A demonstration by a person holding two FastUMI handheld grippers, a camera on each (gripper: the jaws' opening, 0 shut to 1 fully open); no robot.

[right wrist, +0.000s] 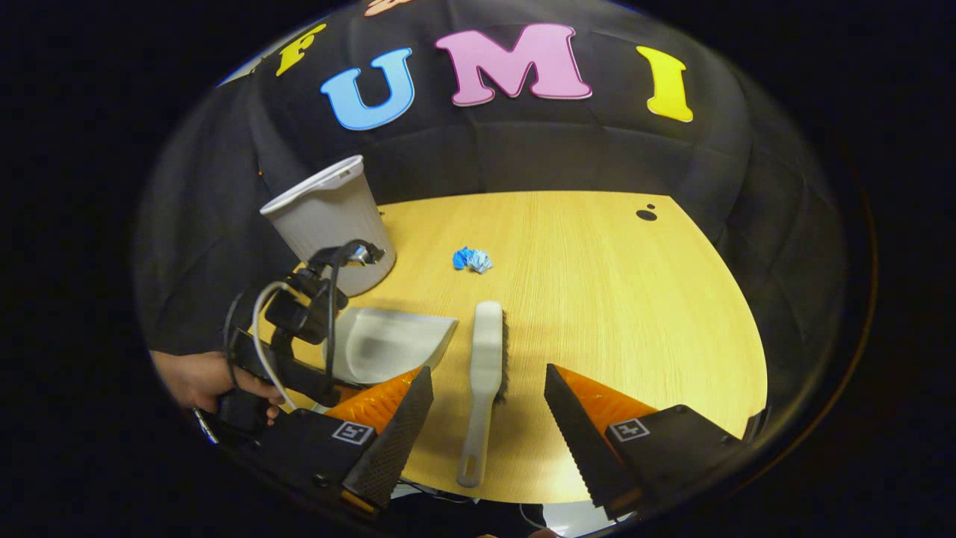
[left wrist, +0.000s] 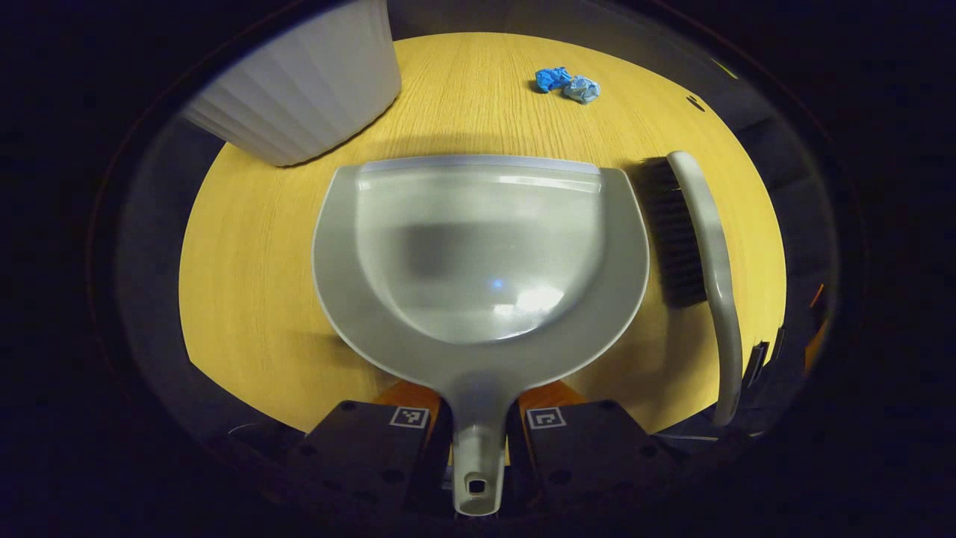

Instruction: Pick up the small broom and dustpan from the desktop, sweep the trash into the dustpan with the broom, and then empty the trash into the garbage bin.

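Grey plastic marks the dustpan [left wrist: 478, 254], which lies flat on the wooden desktop [left wrist: 246, 299]; its handle is clamped between the fingers of the left gripper [left wrist: 478, 441]. Just beside the pan's right edge the small broom [right wrist: 485, 366] is laid on its side, framed by the right gripper [right wrist: 489, 418], whose jaws are spread wide apart above it without touching. Crumpled blue trash [right wrist: 472, 259] is seen farther back, near the white garbage bin [right wrist: 328, 217].
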